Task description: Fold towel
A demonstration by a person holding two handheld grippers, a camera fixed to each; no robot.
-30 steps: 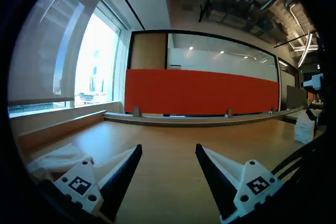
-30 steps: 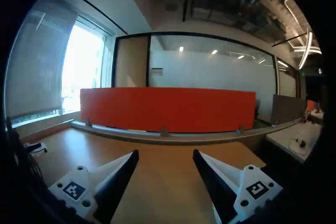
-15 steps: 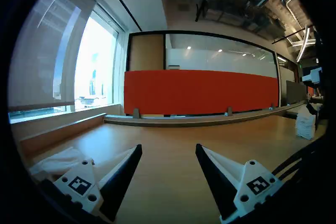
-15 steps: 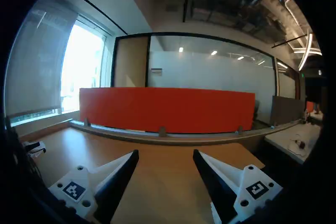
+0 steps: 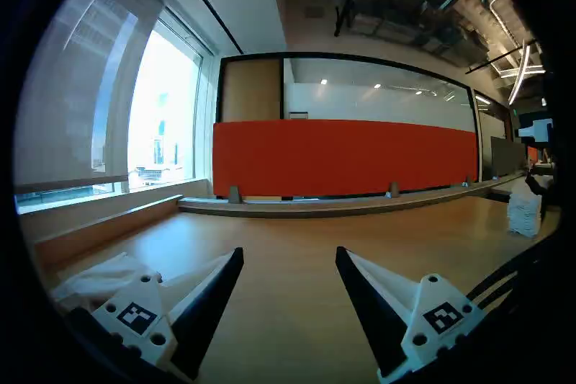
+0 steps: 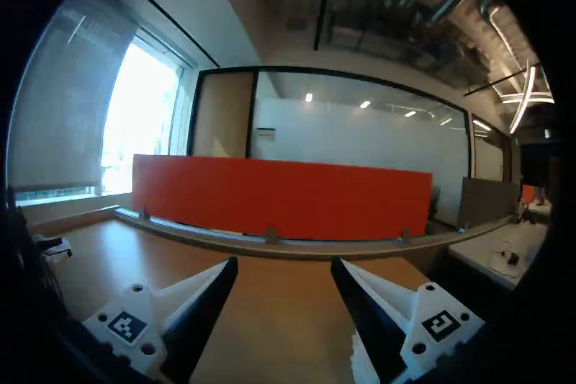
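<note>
Facing the orange partition [image 5: 345,157], the left gripper [image 5: 288,251] holds its fingers wide apart above a wooden desk [image 5: 288,229]. A rumpled white towel [image 5: 97,277] lies on the desk well short of the partition, toward its window [image 5: 162,124] end. The right gripper [image 6: 283,261] also faces the partition, fingers spread wide.

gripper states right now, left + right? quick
Left gripper: open, holding nothing; the white towel lies at the lower left of its view, not between the fingers.
Right gripper: open, holding nothing.
</note>
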